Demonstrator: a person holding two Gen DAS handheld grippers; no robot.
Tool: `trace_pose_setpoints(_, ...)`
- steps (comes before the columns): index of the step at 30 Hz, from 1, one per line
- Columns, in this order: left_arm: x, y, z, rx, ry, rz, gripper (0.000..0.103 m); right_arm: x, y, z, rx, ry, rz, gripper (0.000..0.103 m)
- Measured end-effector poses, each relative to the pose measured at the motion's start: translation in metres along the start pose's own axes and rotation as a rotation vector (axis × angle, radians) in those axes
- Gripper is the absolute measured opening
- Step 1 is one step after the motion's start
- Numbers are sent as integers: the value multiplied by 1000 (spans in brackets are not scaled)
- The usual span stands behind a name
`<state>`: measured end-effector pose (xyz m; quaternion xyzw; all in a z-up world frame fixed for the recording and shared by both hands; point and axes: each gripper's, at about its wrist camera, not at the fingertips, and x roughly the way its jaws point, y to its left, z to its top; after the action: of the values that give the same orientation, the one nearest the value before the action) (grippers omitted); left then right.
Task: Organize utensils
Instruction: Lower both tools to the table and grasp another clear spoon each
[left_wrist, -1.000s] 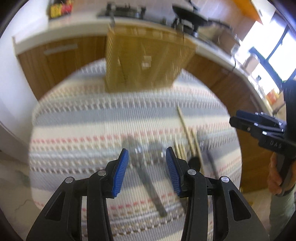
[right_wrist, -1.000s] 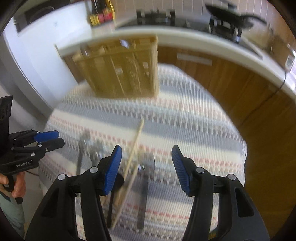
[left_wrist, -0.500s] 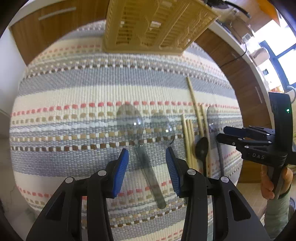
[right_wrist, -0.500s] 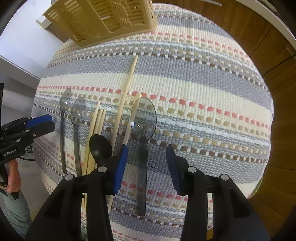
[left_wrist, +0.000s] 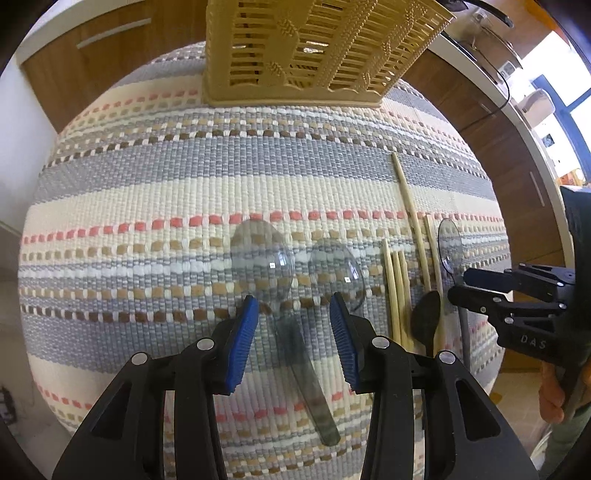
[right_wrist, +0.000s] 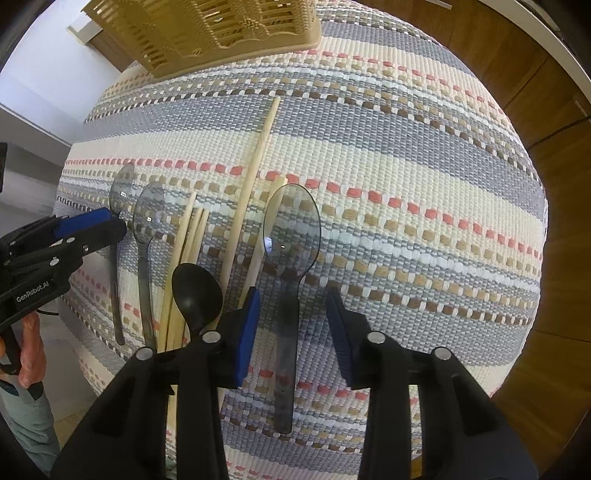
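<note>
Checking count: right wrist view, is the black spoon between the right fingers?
No, the black spoon lies left of the fingers; a clear spoon lies between them.

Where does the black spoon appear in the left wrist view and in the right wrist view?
Left wrist view: the black spoon lies at lower right, just right of the chopsticks.
Right wrist view: the black spoon lies at lower left of centre, beside the left blue pad.
Shared landmark: the basket at the top of both.
</note>
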<state>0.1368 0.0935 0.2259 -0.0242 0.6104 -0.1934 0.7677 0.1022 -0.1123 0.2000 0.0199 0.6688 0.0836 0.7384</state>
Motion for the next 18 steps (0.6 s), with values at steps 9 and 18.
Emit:
trace_pose_setpoints(9,15,-31,12,68,-26,127,30,7,32,-1,-70,-12,-114,20)
trace_pose_setpoints(18,14,-39,7,133,-51,190,10,10,32,-8,-88,-22,-105,11)
